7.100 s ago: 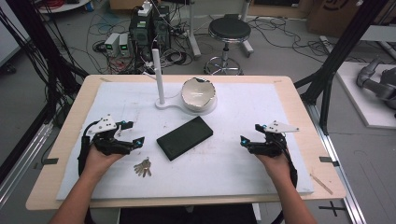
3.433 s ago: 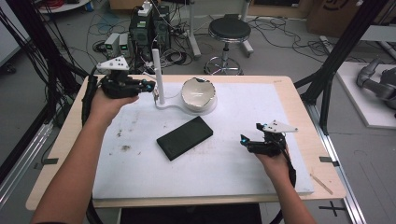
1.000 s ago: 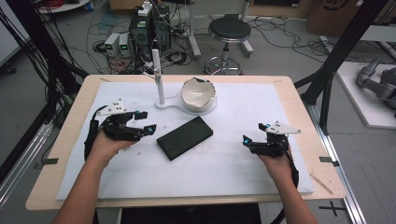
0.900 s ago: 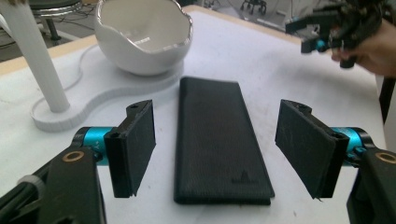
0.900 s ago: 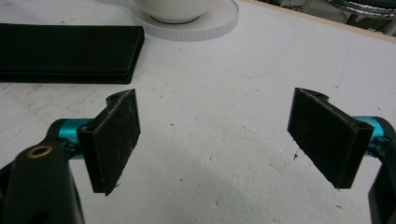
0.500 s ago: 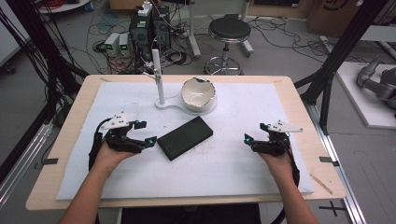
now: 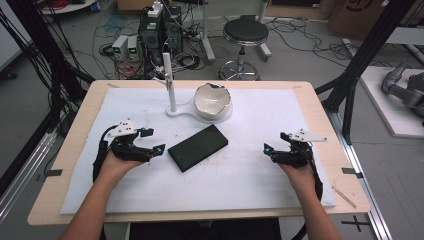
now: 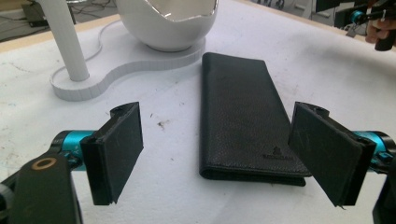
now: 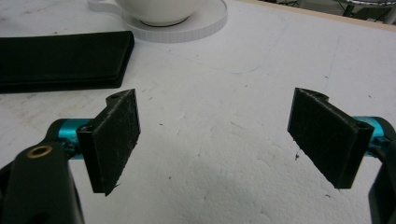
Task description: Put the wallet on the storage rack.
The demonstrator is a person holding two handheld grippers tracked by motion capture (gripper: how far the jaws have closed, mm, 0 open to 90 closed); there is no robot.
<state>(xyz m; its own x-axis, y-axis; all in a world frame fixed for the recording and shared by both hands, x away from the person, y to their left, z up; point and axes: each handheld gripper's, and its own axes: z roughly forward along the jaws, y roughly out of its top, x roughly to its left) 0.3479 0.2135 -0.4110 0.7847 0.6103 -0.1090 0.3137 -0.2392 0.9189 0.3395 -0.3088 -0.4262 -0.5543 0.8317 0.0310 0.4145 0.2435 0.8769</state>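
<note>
Black wallet (image 8: 247, 126) just ahead of left gripper (image 8: 224, 154) fingers, long axis running away from them; left nearer. Both grippers' fingers wide apart, empty; right gripper (image 9: 219, 140) well off.

Black wallet (image 7: 198, 147) on white mat (image 7: 250, 175), white bowl (image 7: 213, 100) on stand behind.

A lab: beyond the left gripper (image 7: 150, 142), past the wooden table (image 7: 320, 107), cables (image 7: 107, 42) sprawl around electronics boxes (image 7: 159, 27); black frame struts (image 7: 367, 47) rise beyond the right gripper (image 7: 274, 145).
</note>
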